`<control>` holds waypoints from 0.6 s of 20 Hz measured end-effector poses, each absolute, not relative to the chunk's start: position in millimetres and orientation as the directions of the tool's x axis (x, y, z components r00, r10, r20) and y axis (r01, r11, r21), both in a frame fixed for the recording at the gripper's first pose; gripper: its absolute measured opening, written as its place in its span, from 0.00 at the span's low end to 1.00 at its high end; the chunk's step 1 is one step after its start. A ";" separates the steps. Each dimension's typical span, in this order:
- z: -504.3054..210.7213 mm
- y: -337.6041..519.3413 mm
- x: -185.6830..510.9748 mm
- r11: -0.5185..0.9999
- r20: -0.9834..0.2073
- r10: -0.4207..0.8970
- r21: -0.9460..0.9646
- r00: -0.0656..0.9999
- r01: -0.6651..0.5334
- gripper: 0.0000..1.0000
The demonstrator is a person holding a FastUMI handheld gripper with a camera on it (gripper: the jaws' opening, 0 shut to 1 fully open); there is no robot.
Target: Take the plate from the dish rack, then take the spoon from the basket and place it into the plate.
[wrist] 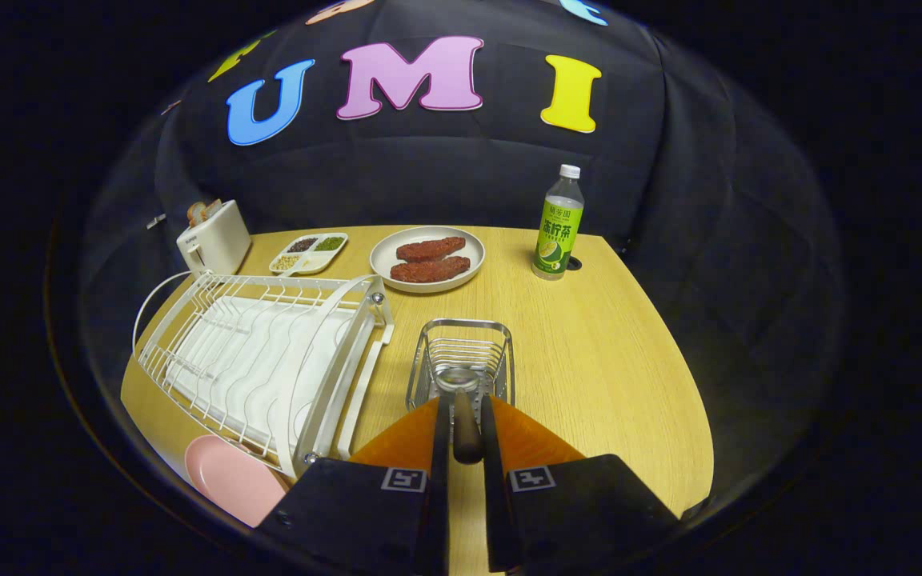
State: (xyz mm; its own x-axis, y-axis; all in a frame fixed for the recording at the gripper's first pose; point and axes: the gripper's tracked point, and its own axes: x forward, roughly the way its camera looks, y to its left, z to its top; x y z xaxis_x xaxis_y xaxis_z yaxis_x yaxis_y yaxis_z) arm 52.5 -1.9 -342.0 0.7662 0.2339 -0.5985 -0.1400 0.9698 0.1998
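- Step in hand: the spoon pick. The plate [229,478], pink, already lies on the table [605,360] outside the rack [261,368], at about 8 o'clock from the fingers, so I judge the first step done.
- The gripper [461,432] is nearly closed on the spoon [465,416]: both fingers press its dark handle, which runs between them toward 12 o'clock.
- The spoon's bowl sits at the near rim of the wire basket [461,356], just ahead of the fingertips; whether it has cleared the basket I cannot tell.
- Next move, as I judge it: lift the spoon free of the basket, swing toward 8 o'clock past the rack's near corner, lower over the plate, then let go. The rack's end frame stands between basket and plate, so the path needs height.
- Further off: a dish of two red patties [427,260] at 12 o'clock, a sectioned tray [309,253] and toaster [213,236] at 11, a bottle [559,224] at 1.
- Writing: the bottle's green label has print too small to make out; the toaster bears a small mark, unreadable. Square coded markers sit on the gripper body.
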 end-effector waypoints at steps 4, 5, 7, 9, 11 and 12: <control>-337.3 -5.5 54.6 0.964 -0.603 0.243 0.239 0.760 -0.119 0.13; -336.5 -5.3 56.0 0.962 -0.603 0.245 0.246 0.759 -0.115 0.10; -337.6 -9.3 56.6 0.964 -0.610 0.237 0.246 0.756 -0.104 0.09; -330.6 -11.6 56.6 0.961 -0.606 0.242 0.259 0.758 -0.099 0.09; -320.7 -17.1 55.8 0.960 -0.597 0.240 0.261 0.766 -0.097 0.08; -315.1 -18.4 53.8 0.960 -0.593 0.243 0.262 0.767 -0.102 0.08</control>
